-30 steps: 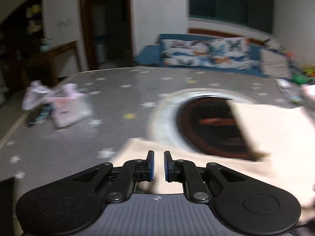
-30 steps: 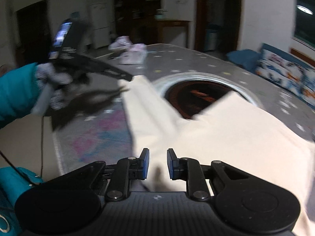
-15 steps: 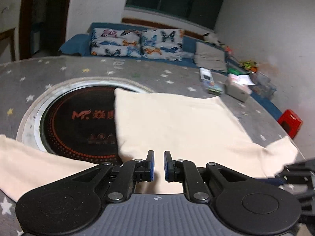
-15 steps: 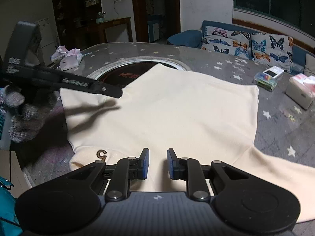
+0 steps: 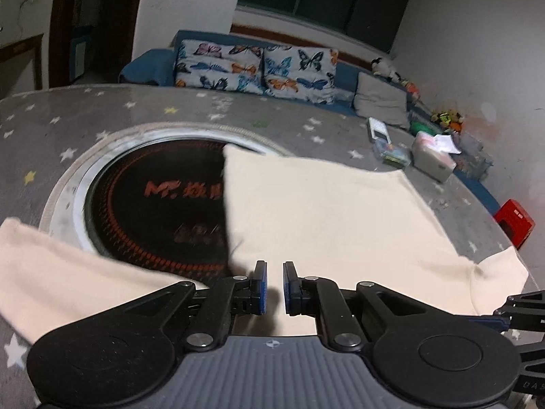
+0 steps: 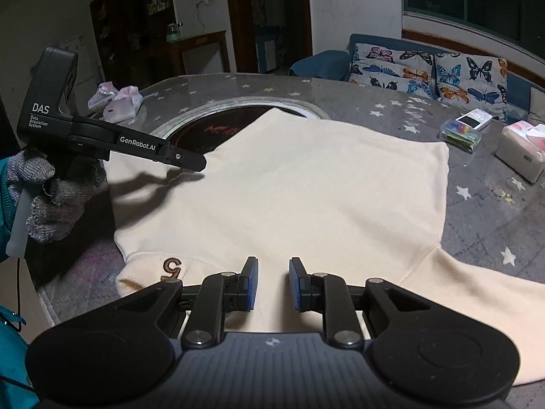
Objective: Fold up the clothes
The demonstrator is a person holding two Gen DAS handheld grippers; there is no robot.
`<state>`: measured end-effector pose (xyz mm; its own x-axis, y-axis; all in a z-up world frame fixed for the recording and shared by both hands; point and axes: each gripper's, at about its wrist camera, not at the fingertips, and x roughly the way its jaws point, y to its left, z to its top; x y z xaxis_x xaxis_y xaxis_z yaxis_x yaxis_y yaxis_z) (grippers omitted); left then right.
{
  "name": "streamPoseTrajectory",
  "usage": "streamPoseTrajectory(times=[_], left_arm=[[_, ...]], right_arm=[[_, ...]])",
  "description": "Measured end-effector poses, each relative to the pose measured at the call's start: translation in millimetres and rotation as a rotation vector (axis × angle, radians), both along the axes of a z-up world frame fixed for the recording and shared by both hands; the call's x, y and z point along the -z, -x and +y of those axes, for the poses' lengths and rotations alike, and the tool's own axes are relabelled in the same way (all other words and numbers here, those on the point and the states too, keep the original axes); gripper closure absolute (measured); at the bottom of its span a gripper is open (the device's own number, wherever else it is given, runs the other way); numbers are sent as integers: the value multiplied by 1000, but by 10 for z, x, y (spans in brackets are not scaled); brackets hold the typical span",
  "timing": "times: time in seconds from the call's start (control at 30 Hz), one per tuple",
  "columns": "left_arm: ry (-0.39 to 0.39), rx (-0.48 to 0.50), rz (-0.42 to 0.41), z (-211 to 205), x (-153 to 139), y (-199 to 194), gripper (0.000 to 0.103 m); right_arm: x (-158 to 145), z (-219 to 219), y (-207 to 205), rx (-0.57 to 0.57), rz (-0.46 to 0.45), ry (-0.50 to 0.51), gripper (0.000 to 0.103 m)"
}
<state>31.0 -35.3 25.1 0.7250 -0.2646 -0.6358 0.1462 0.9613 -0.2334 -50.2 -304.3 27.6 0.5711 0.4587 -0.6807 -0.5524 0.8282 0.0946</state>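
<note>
The cream garment [image 6: 306, 197] lies spread flat on the grey star-patterned table [image 6: 483, 211], partly covering the round dark inset [image 5: 153, 204]; only the right wrist view shows the gloved hand [image 6: 51, 197] holding the left gripper [image 6: 201, 163] and a brown emblem [image 6: 172, 267] near the hem; the left gripper's [image 5: 274, 288] jaws stand slightly apart, empty; the right gripper's [image 6: 272, 283] jaws are likewise parted, gripping nothing; butterfly cushions [image 5: 255, 68] line a blue sofa behind; a tissue box [image 6: 521, 153] sits at the table's edge.

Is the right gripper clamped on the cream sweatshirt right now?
No: the right gripper stands open above the cream sweatshirt, with no fabric between its pads.
</note>
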Motion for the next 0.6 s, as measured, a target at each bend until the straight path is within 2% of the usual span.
streamPoseTrajectory(times=[0.13, 0.27, 0.33, 0.4, 0.6], left_arm=[[-30, -16, 49, -22, 114, -143, 91], [-42, -5, 42, -47, 113, -122, 91], [-50, 1, 40, -73, 100, -106, 88], [-61, 9, 35, -105, 92, -96, 77], [-92, 29, 22, -186, 75, -69, 71]], right_arm=[[-19, -69, 24, 25, -5, -8, 84], [-54, -248, 44, 85, -17, -22, 84], [-54, -354, -15, 126, -25, -23, 84], [-51, -459, -81, 167, -33, -24, 84], [-15, -760, -273, 286, -49, -26, 84]])
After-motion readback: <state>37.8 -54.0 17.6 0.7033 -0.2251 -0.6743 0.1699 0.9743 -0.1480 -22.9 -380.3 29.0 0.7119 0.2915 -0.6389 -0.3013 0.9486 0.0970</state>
